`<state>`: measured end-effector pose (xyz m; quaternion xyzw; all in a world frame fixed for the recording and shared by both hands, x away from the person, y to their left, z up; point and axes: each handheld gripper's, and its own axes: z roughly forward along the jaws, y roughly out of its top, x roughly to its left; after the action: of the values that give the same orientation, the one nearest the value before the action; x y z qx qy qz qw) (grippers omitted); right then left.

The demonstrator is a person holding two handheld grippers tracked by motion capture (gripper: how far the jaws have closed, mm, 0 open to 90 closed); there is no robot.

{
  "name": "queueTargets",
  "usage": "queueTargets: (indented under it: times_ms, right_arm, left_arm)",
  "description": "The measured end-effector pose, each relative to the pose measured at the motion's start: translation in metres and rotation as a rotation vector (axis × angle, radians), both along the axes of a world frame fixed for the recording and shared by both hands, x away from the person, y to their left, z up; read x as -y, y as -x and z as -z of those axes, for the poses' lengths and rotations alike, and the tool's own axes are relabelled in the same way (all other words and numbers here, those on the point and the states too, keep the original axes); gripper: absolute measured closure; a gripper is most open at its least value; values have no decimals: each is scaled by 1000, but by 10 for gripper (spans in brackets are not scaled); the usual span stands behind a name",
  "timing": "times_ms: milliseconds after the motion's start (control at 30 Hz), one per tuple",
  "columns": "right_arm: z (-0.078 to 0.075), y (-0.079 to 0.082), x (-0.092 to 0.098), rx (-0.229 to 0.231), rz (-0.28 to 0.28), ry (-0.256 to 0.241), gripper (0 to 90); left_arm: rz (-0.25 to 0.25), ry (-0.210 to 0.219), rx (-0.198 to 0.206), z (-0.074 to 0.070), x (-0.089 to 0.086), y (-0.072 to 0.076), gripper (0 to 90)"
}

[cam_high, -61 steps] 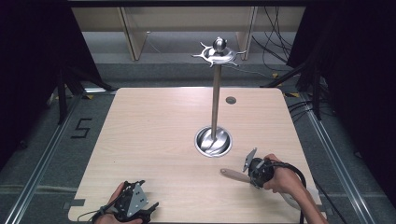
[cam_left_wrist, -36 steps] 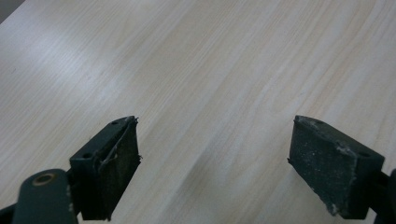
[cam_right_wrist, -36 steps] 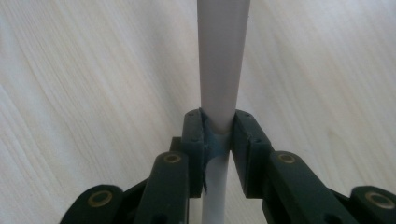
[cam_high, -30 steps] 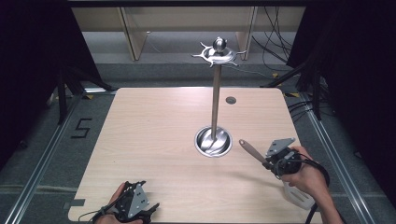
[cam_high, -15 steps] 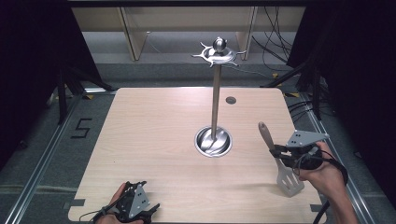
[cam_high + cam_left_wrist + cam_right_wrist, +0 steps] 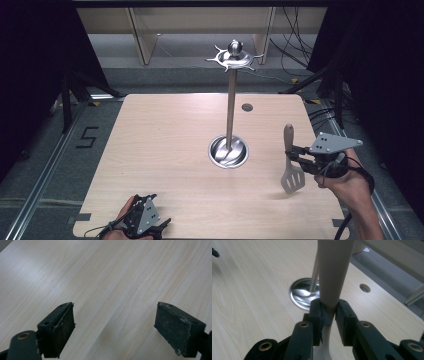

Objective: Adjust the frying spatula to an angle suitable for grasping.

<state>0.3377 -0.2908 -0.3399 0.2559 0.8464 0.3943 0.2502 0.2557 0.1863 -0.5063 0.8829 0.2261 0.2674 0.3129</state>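
Note:
A slotted spatula (image 6: 290, 165) with a wooden handle hangs upright over the table's right side, handle up and metal blade down. My right gripper (image 6: 295, 152) is shut on its neck; in the right gripper view the jaws pinch the spatula (image 6: 333, 272) just below the handle. A tall metal utensil stand (image 6: 230, 105) with hooks at its top rises from a round steel base (image 6: 228, 151) at mid-table, left of the spatula. My left gripper (image 6: 150, 227) rests at the front edge of the table, open, and between its pads (image 6: 58, 333) lies bare wood.
The light wooden table (image 6: 160, 145) has a small round hole (image 6: 247, 107) at the back right. Beyond the far edge stand a shelf unit and cables on the floor. Dark curtains flank both sides.
My right gripper carried the spatula from near the front right of the stand base out to the right and lifted it, turning it from lying flat to upright. The left gripper stayed put.

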Motion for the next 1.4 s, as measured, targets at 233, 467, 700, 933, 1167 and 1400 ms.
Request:
queueTargets:
  times_ms: [233,467,700,933,1167,1400]
  right_arm:
    - [-13,-8,-15,22,-39,-37,762]
    - [-28,-21,-33,57,-71,-52,762]
    - [-44,-35,-47,58,-85,-80,762]
    - [-57,-49,-56,55,-82,-90,762]
    - [-65,-62,-64,32,-78,-109,762]
    - [-68,-71,-68,28,-70,-113,762]
  left_arm:
    - [-2,-8,-9,0,0,0,152]
    - [3,-11,-6,-1,-1,1,152]
    - [-6,0,1,0,0,0,152]
    - [4,-5,-6,-1,-1,0,152]
    - [8,-8,-9,-2,-1,0,152]
    - [3,-9,-3,-2,-2,1,152]
